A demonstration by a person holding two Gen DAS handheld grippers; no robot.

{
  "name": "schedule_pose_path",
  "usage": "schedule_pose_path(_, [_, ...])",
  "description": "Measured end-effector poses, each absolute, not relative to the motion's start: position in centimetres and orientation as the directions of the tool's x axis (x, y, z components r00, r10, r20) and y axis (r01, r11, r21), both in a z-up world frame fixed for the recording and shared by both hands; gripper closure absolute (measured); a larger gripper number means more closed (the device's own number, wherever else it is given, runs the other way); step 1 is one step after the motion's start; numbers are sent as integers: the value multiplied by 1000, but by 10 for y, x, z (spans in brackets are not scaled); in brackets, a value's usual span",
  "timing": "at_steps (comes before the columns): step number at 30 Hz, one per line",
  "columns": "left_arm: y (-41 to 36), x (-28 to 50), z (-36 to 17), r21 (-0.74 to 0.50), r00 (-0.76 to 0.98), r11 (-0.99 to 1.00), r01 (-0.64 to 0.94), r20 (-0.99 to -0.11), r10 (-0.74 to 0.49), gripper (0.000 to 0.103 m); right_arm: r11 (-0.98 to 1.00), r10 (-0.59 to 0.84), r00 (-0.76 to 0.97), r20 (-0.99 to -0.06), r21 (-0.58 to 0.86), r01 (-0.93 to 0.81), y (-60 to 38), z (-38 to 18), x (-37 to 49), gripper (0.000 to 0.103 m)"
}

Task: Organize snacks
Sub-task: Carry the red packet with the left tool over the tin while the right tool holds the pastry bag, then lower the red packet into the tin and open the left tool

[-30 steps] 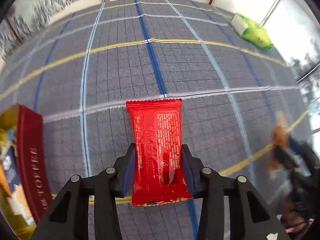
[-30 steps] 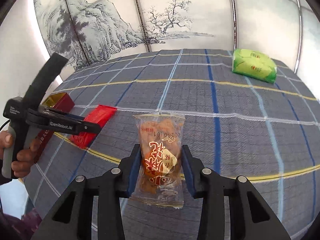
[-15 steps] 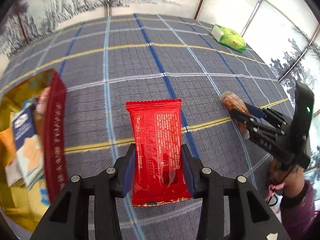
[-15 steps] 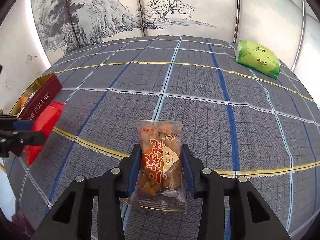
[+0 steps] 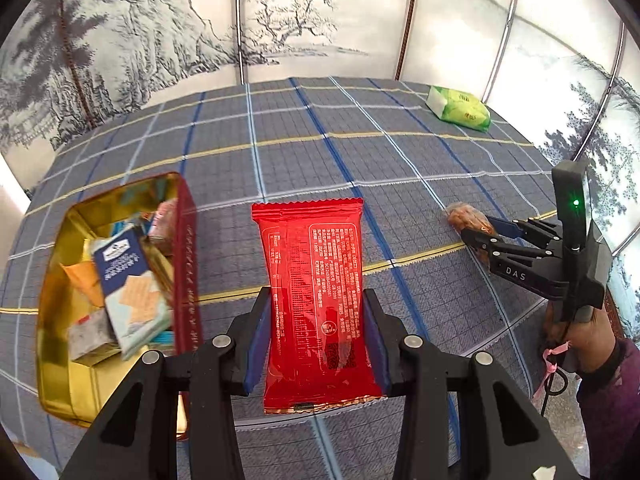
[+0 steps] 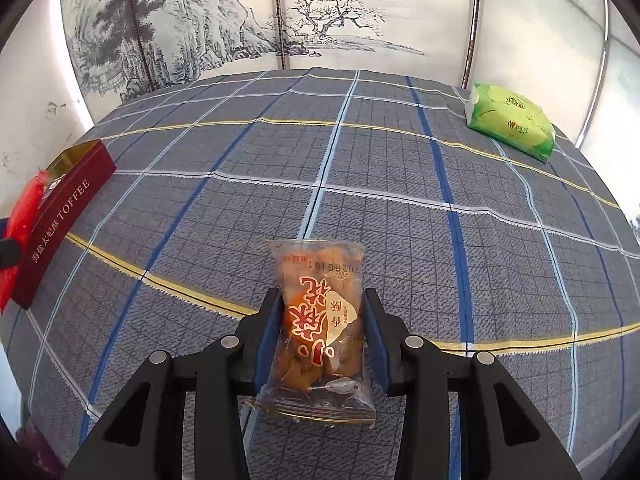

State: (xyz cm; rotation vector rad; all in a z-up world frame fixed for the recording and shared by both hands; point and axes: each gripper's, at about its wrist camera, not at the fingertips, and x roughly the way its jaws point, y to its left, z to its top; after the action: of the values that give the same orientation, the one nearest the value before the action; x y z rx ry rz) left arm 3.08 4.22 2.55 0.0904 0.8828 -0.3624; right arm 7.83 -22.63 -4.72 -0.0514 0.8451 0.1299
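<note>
From the left wrist, the left gripper [image 5: 316, 316] is clamped on a red snack packet [image 5: 314, 280], held above the desk [image 5: 400, 168] just right of the open toffee tin [image 5: 56, 264], already part filled; the packet looks ready to swing over and drop in. From the right wrist, the right gripper [image 6: 320, 340] pinches a clear pastry packet [image 6: 320, 320], well apart from the tin's red wall [image 6: 60, 216]; it probably goes second.
</note>
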Motion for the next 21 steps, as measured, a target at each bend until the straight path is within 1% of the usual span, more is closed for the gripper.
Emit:
schedule_pose_path(12, [82, 22, 32, -40, 647, 959, 280, -730, -219, 64, 992, 66, 658, -751, -23, -126, -223, -48, 78, 62])
schedule_pose_path(21, [122, 19, 31, -17, 687, 980, 196, -711, -149, 64, 992, 59, 658, -751, -30, -123, -222, -48, 78, 61])
